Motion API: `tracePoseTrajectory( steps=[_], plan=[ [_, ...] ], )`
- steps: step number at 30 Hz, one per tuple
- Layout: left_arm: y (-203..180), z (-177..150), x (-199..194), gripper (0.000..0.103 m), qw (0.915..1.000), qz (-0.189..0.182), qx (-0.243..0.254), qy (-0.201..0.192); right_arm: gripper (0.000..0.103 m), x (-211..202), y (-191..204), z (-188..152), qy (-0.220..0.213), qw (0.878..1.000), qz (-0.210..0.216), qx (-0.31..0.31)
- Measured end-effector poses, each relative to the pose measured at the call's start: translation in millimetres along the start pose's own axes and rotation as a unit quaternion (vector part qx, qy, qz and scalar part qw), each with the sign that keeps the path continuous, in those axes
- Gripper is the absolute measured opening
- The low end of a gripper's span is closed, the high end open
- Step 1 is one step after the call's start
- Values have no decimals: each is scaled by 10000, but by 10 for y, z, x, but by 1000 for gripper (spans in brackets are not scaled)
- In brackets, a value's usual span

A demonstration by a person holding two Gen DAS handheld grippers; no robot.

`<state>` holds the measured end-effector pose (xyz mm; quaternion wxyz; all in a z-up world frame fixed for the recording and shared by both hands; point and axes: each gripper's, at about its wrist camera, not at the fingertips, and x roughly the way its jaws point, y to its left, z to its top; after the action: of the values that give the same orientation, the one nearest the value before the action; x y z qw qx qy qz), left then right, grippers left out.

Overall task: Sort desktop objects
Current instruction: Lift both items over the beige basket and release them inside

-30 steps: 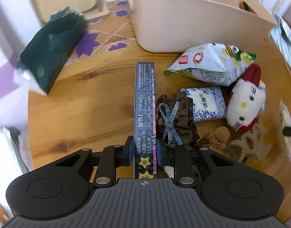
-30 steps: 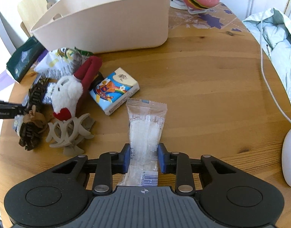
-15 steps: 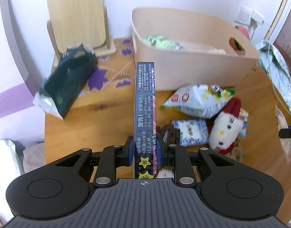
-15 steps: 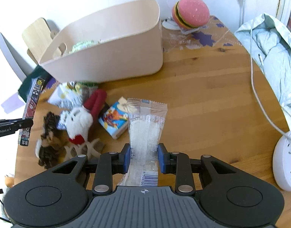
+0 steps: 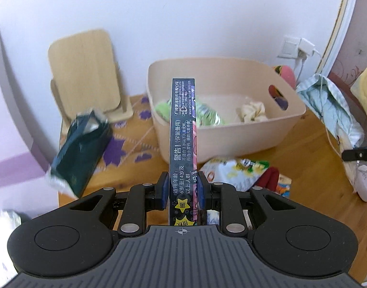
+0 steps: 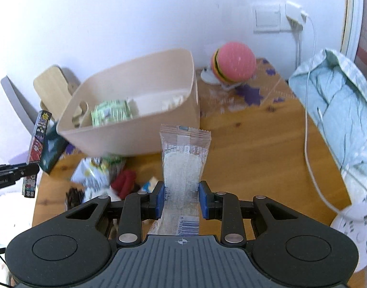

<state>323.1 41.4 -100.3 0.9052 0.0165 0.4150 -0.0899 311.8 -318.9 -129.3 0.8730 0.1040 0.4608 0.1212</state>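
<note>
My left gripper (image 5: 182, 189) is shut on a long dark printed box (image 5: 182, 129), held edge-on above the table and pointing toward the beige bin (image 5: 231, 141). My right gripper (image 6: 182, 198) is shut on a clear-wrapped rice cracker packet (image 6: 183, 158), also lifted off the wood. In the right wrist view the bin (image 6: 140, 136) sits ahead and to the left, with a green packet (image 6: 111, 112) inside; the left gripper with its box (image 6: 36, 148) shows at the far left. A snack bag (image 5: 231, 170) and a red-and-white plush (image 5: 267, 177) lie in front of the bin.
A dark green pouch (image 5: 80, 153) lies at the table's left edge near a wooden stand (image 5: 87, 72). A burger-shaped toy (image 6: 233, 62) stands behind the bin on the right. A white cable (image 6: 308, 129), a blue bag (image 6: 339, 110) and a power strip (image 6: 353, 228) occupy the right side.
Both grippers have risen with their loads and tilted up, so the bin's inside and the wall now show. The items left on the table have dropped low in both views.
</note>
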Motion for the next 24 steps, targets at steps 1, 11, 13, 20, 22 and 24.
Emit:
tracePoseTrajectory(
  steps=[1,11,13,20,22,24],
  plan=[
    [-15,43,0,24,10000,-3,29,-42,28,-9,1,39,-49,10000,10,-14],
    [-132,489,31,24,9986,-85,158,-506,28,-50,74,486,-509,9984,107,-220],
    [-158,596,55,24,9981,-62,221,-574,28,-43,96,566,-581,9979,102,-280],
    [-238,852,229,24,9973,44,87,-723,28,31,170,814,-763,9962,150,-400],
    [-246,911,313,24,9974,23,-5,-721,28,69,182,876,-792,9958,160,-421],
    [-266,964,389,24,9971,48,-5,-763,28,122,191,941,-790,9959,172,-407]
  ],
)
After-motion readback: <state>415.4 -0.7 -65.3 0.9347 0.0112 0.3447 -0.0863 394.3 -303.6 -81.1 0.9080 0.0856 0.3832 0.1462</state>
